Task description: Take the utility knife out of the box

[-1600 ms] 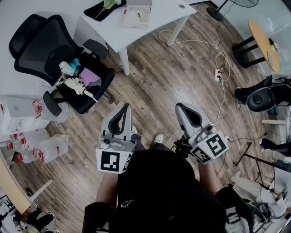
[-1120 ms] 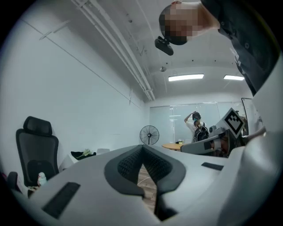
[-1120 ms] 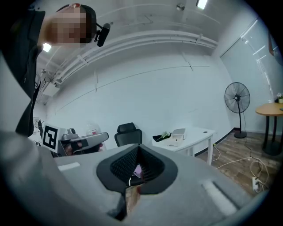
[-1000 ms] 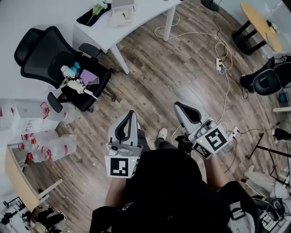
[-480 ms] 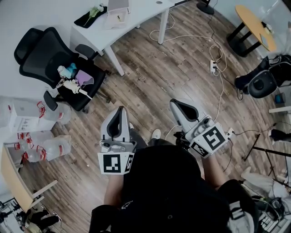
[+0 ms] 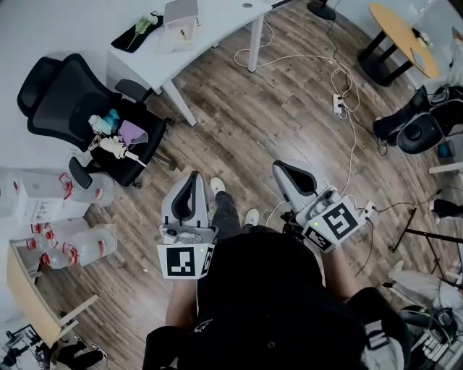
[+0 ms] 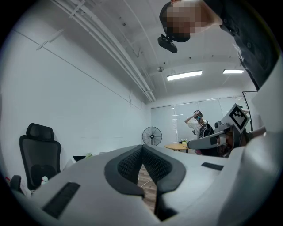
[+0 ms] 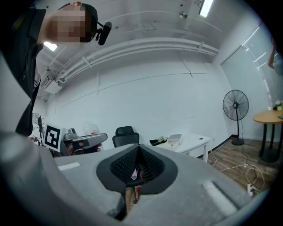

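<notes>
Left tool (image 6: 194, 175) held level, jaws shut, right tool (image 6: 278, 166) alongside, jaws apparently together

- Wooden floor (image 6: 289, 123): a power strip (image 6: 338, 106) at upper right, a black office chair (image 6: 61, 90) at upper left, clear jugs (image 6: 90, 242) at left.
- White table (image 6: 217, 29), top centre: a box (image 6: 181, 12) and a black tray (image 6: 137, 30).

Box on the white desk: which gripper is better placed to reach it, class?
Left, marginally: the left gripper sits on the side nearer the box; the right gripper is farther. Both are far off.
</notes>
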`<state>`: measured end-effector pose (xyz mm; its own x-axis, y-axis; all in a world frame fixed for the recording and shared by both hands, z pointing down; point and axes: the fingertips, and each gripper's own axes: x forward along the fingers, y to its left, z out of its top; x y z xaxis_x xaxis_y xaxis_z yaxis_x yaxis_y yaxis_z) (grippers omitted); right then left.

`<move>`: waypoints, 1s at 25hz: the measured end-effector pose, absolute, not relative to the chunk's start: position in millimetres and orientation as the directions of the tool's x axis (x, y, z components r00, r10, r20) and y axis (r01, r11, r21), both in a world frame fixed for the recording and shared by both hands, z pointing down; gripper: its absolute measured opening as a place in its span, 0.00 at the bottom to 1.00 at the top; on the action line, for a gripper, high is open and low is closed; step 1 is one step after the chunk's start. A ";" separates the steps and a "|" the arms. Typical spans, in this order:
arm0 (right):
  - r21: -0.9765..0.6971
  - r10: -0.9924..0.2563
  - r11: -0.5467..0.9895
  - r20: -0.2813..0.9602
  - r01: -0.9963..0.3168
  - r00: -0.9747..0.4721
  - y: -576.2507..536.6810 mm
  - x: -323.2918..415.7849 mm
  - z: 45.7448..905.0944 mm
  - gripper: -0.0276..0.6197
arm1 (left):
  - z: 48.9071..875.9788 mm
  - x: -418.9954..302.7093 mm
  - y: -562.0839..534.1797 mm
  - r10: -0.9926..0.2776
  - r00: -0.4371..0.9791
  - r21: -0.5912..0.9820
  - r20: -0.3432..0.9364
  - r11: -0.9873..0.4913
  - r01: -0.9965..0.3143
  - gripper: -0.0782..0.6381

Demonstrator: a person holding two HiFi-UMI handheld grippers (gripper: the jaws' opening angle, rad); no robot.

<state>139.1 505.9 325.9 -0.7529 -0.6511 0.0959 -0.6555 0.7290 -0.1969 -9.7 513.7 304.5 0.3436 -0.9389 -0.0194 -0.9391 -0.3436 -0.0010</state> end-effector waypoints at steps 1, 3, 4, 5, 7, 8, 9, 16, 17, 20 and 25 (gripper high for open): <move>-0.200 -0.656 0.724 0.095 -0.660 -0.749 500.0 136.6 325.9 0.05 | 303.6 -12.0 507.0 -0.938 0.347 -0.001 -0.021 -0.347 -0.938 0.12; -0.200 -0.659 0.722 0.092 -0.662 -0.747 487.3 131.0 324.8 0.05 | 303.3 -15.7 492.1 -0.936 0.352 0.006 -0.023 -0.352 -0.936 0.12; -0.199 -0.658 0.723 0.093 -0.661 -0.747 480.4 128.4 324.4 0.05 | 304.1 -16.7 484.0 -0.934 0.356 0.010 -0.021 -0.356 -0.934 0.12; -0.198 -0.657 0.724 0.094 -0.661 -0.748 472.8 125.7 324.3 0.05 | 305.3 -17.7 475.5 -0.933 0.360 0.012 -0.017 -0.361 -0.933 0.12; -0.200 -0.658 0.721 0.099 -0.663 -0.746 454.7 118.7 324.7 0.05 | 306.9 -21.3 456.4 -0.928 0.373 0.013 -0.012 -0.373 -0.928 0.12; -0.202 -0.660 0.718 0.102 -0.666 -0.744 444.4 114.6 325.1 0.05 | 306.8 -24.5 445.9 -0.926 0.378 0.012 -0.012 -0.378 -0.926 0.12; -0.206 -0.663 0.715 0.106 -0.668 -0.741 434.1 110.4 325.5 0.05 | 306.1 -28.3 435.3 -0.924 0.382 0.011 -0.015 -0.382 -0.924 0.12; -0.233 -0.686 0.683 0.122 -0.692 -0.717 373.4 88.8 330.0 0.05 | 301.0 -50.9 371.5 -0.913 0.406 0.006 -0.032 -0.406 -0.914 0.12; -0.235 -0.688 0.679 0.127 -0.696 -0.714 366.1 85.3 331.3 0.05 | 301.2 -54.5 364.3 -0.912 0.409 0.007 -0.031 -0.410 -0.912 0.12; -0.229 -0.692 0.673 0.142 -0.703 -0.708 345.7 72.0 334.3 0.05 | 303.8 -67.5 345.1 -0.909 0.416 0.012 -0.024 -0.416 -0.909 0.12; -0.225 -0.698 0.668 0.139 -0.709 -0.702 315.3 40.1 333.6 0.05 | 306.3 -94.7 315.8 -0.903 0.430 0.047 -0.020 -0.431 -0.901 0.12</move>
<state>40.1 315.3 333.6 -0.7023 -0.6981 0.1395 -0.7091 0.6684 -0.2248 -94.7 315.8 306.3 0.4301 -0.9026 -0.0203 -0.9014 -0.4305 0.0466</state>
